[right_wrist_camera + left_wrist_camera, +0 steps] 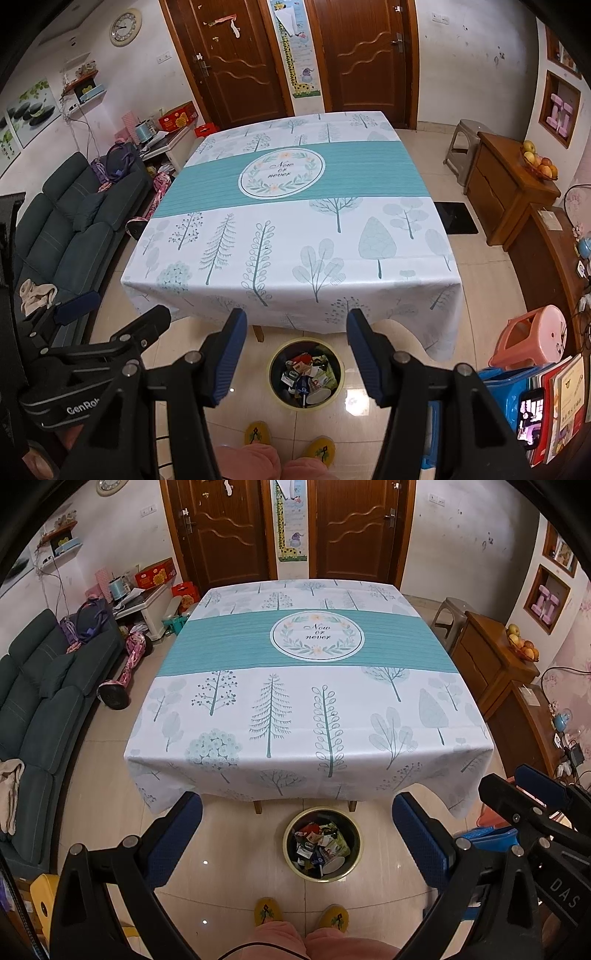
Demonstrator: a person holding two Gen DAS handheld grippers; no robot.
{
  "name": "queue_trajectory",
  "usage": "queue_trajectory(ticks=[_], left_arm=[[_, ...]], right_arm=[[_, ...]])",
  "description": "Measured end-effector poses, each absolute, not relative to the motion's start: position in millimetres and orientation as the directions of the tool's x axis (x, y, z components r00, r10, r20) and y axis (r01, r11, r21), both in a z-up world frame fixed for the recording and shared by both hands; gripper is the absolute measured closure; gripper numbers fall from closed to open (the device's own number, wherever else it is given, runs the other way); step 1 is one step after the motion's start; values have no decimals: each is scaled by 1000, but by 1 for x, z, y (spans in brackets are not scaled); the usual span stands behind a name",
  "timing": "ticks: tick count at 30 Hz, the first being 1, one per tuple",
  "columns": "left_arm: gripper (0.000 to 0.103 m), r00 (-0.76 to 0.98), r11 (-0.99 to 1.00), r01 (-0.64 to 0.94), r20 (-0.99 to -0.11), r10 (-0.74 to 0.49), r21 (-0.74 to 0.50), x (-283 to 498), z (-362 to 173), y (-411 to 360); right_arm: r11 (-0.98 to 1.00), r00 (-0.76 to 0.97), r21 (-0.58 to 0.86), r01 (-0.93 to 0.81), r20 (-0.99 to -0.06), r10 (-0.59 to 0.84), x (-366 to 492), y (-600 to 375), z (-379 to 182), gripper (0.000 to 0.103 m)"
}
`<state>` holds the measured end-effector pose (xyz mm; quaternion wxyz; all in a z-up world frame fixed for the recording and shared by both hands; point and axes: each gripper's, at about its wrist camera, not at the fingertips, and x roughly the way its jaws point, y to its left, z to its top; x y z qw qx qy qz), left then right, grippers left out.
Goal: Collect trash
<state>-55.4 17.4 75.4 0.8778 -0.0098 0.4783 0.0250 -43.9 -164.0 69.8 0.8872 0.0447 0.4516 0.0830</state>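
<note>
**Both hand-held grippers open above a filled waste bin**

The bench fills the middle of both views. It is covered by a tablecloth printed with trees, with a teal band and a round "Now or never" emblem. The cloth hangs over the near edge and hides the frame; only two wooden leg stubs show below it.

A dark green sofa stands along the left wall and is cut off by the fisheye border. Wooden cabinets line the right wall.

The left hand-held gripper has its blue pads well apart, with nothing between them. The right hand-held gripper also stands with its pads apart and grips nothing. Each gripper appears at the edge of the other's view, partly cut off.

The waste bin stands on the tiled floor just in front of the bench's near edge. The trash lies inside it: crumpled wrappers and packets, mixed too closely to name one by one.

The person's yellow slippers show below the bin; the knees are cut off at the bottom edge.
</note>
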Motion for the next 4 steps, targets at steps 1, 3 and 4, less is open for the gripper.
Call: queue_trajectory(ticks=[1,3,4], left_arm=[[1,540,998,-56,-841,36,7,-57,74,17],[1,539,998,-59,-842,37,6,-60,73,17],[1,539,998,-59,-842,38,7,-61,72,18]], right_arm=[[982,578,155,-106,-794,188,-44,-164,70,47],[982,579,156,-106,-793,188,-44,-164,70,47],[982,580,157,-105,-793,189,-44,-163,69,47]])
